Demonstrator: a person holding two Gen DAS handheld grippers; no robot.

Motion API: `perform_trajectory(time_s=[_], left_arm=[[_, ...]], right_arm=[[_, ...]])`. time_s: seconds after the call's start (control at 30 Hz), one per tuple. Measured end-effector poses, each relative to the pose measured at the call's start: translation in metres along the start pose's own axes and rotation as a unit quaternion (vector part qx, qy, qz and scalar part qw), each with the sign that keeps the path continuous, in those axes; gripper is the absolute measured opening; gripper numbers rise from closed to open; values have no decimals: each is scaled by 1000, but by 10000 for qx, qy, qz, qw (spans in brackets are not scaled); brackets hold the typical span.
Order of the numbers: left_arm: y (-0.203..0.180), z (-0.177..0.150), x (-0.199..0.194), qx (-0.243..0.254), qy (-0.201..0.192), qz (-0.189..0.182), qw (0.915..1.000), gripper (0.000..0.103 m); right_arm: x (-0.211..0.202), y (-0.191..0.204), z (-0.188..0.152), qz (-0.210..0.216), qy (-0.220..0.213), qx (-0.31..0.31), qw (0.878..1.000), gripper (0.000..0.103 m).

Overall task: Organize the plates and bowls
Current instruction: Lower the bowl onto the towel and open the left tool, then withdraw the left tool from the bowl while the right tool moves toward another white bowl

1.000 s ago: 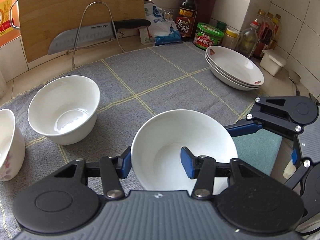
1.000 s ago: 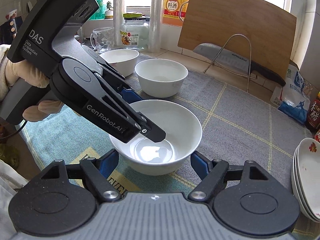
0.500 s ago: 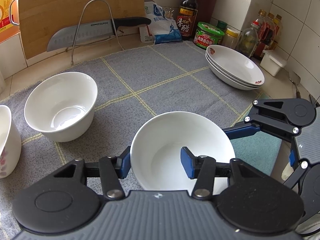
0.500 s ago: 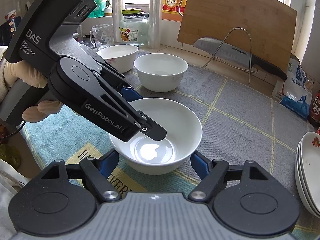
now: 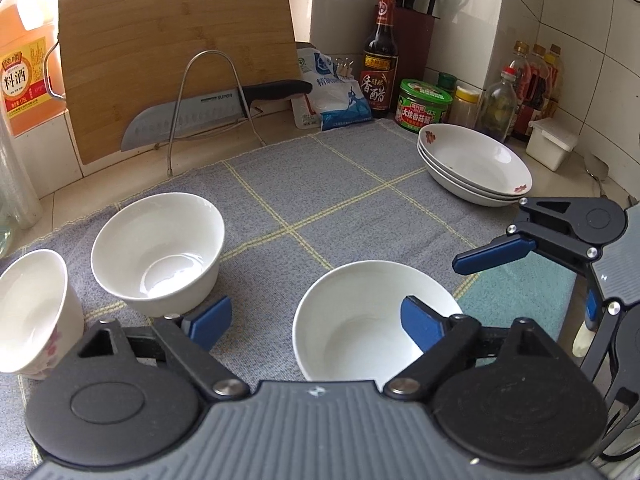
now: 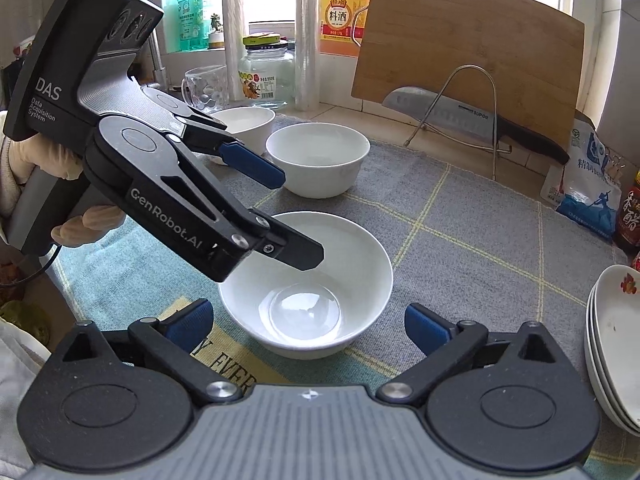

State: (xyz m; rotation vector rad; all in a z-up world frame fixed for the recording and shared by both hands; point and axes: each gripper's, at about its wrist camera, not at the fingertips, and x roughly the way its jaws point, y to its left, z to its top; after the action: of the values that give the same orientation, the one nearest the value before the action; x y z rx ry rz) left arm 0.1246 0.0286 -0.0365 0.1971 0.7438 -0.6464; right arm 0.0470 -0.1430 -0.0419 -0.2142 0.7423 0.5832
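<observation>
A plain white bowl point(image 5: 360, 320) point(image 6: 304, 280) stands on the grey checked cloth point(image 5: 320, 184). My left gripper point(image 5: 316, 324) point(image 6: 298, 214) is opening. Its right pad hangs inside the bowl, its left pad stands well outside the rim, and neither presses on it. My right gripper point(image 6: 308, 328) is also opening, with the bowl between its pads point(image 6: 426, 330) and a gap on each side. One of its pads point(image 5: 496, 254) shows in the left wrist view. A second white bowl point(image 5: 158, 252) point(image 6: 318, 164) and a flowered bowl point(image 5: 32, 312) point(image 6: 244, 124) stand further left.
Three stacked flowered plates point(image 5: 476, 164) point(image 6: 616, 340) sit at the cloth's right. At the back a knife point(image 5: 208, 108) rests on a wire rack against a cutting board point(image 5: 176, 48), with bottles and jars point(image 5: 424, 106) beside it. A gloved hand point(image 6: 24, 160) holds the left gripper.
Both grippers have opened wide. The left one let go of the bowl's rim and the right one's pads drew away from the bowl's sides. The bowl stays on the cloth.
</observation>
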Motion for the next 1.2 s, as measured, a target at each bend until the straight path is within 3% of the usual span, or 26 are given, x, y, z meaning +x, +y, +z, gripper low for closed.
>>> perform_trajectory(time_s=[0.37, 0.67, 1.2], left_arm=[[19, -6, -20, -81, -323, 833, 9960, 94], [40, -17, -9, -244, -337, 1485, 9880, 94], [43, -13, 24, -585, -401, 1755, 9819, 94]], right_arm=[[5, -12, 29, -114, -84, -124, 9998, 103], [18, -27, 59, -42, -139, -56, 9999, 103], [56, -42, 91, 372, 197, -298, 9987, 103]])
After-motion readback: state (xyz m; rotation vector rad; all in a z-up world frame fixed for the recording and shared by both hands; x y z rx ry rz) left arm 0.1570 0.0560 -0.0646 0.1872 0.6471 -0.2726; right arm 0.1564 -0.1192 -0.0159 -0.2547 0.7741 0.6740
